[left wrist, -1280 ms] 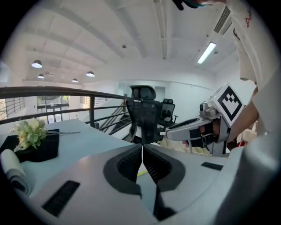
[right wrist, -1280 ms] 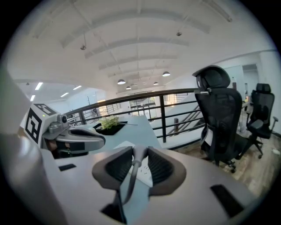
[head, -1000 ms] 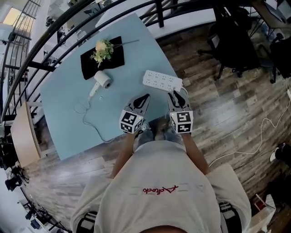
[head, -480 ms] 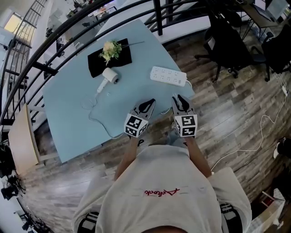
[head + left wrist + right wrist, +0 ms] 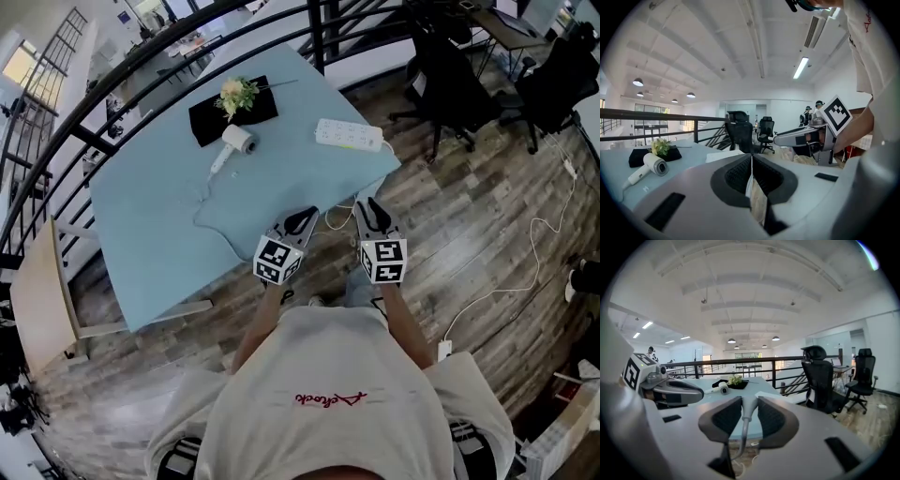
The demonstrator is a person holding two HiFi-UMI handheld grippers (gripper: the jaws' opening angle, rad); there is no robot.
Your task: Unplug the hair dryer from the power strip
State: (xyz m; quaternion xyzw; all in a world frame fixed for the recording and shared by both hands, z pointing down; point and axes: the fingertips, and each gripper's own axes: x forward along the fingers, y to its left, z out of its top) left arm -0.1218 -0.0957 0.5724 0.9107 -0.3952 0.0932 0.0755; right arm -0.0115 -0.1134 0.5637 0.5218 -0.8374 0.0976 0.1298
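A white hair dryer [image 5: 234, 142] lies on the light blue table [image 5: 150, 244] in front of a black mat; it also shows in the left gripper view [image 5: 648, 166] and the right gripper view [image 5: 723, 388]. Its cord [image 5: 202, 217] loops over the table toward my grippers. The white power strip [image 5: 349, 135] rests near the table's far right corner. My right gripper [image 5: 372, 208] hangs at the table's near edge, shut on the dryer's white plug [image 5: 748, 406]. The cord [image 5: 741, 437] drops from the plug. My left gripper [image 5: 301, 218] is beside it, shut with nothing between the pads [image 5: 736, 174].
A black mat with a flower bunch [image 5: 236, 96] lies at the table's far side. A black railing [image 5: 122, 70] curves behind the table. Office chairs [image 5: 450, 70] stand at the right on the wood floor, where a white cable [image 5: 511, 281] trails. A wooden bench [image 5: 37, 300] is at the left.
Both grippers have drawn back from the power strip to the table's near edge. The plug has come away from the strip with the right gripper. The view has shifted back too.
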